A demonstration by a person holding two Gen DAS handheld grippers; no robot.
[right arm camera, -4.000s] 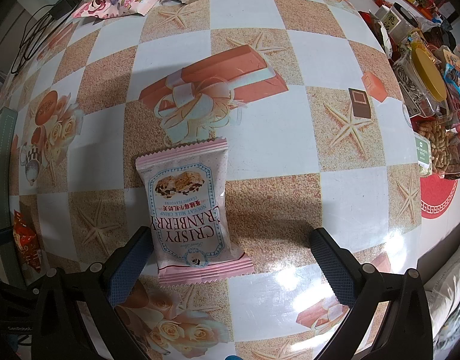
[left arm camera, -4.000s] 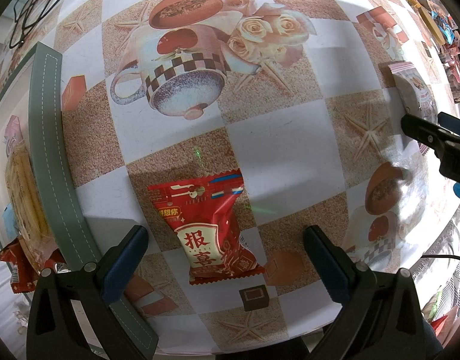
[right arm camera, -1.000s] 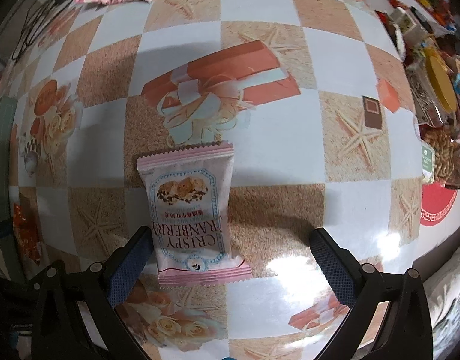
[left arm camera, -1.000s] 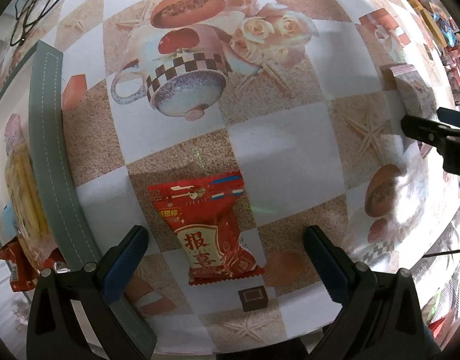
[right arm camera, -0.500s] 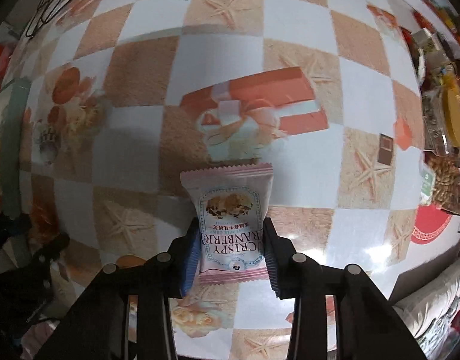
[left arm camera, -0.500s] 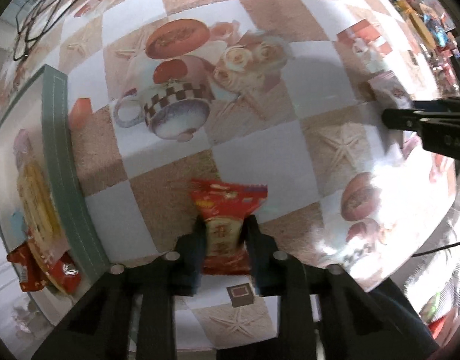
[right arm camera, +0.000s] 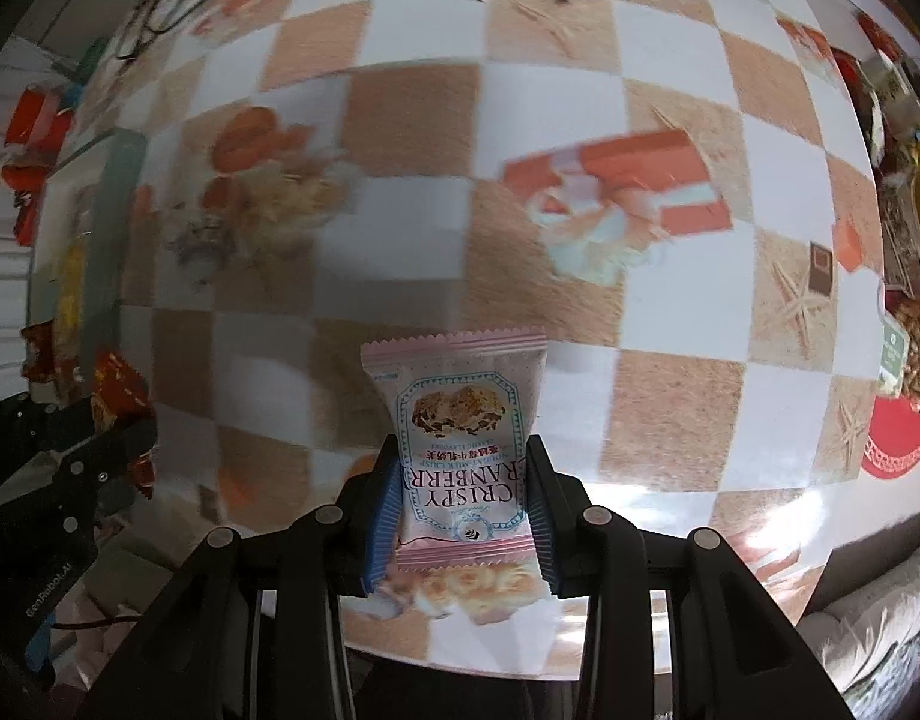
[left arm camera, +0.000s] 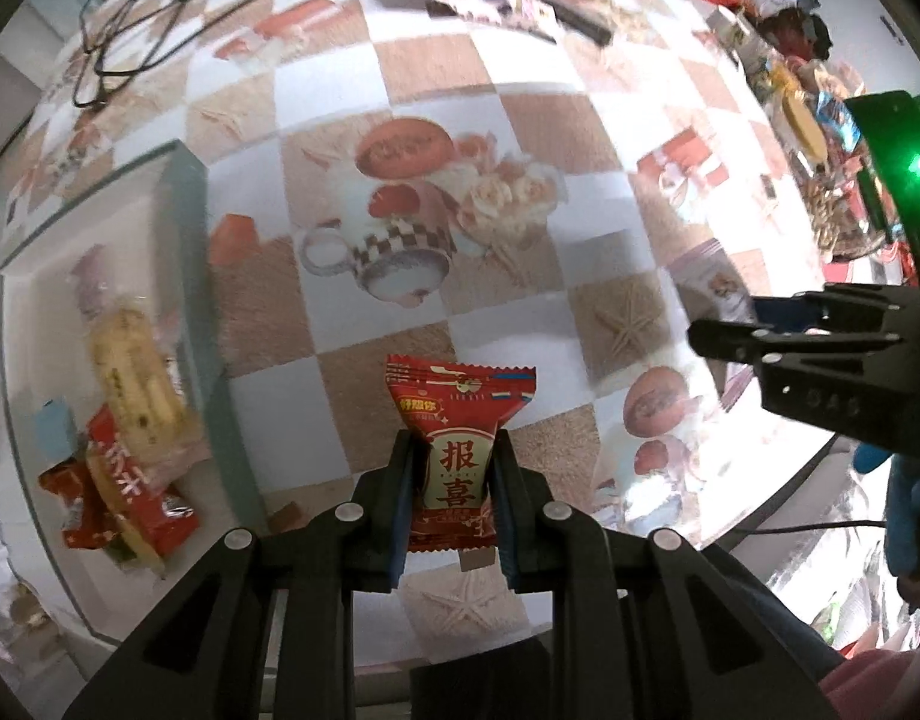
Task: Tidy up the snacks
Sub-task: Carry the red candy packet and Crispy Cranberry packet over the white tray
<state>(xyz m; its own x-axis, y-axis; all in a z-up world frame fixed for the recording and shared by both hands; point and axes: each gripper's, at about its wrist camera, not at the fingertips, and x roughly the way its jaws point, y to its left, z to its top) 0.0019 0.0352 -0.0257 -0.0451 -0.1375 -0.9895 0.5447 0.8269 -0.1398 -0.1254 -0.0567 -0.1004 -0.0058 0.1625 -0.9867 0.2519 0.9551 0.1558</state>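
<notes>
The red snack packet (left arm camera: pixel 453 450) is being pinched by the fingers of the left gripper (left arm camera: pixel 452 495), its long axis running straight out along them, clear of the bench (left arm camera: pixel 520 312). The pink cranberry packet (right arm camera: pixel 464 444) is being squeezed likewise in the right gripper (right arm camera: pixel 464 510). Everything is being reckoned from the grey-rimmed tray (left arm camera: pixel 204 300): it is lying just left of the red packet, so the left hand is judged nearer, the pink packet farther right.
</notes>
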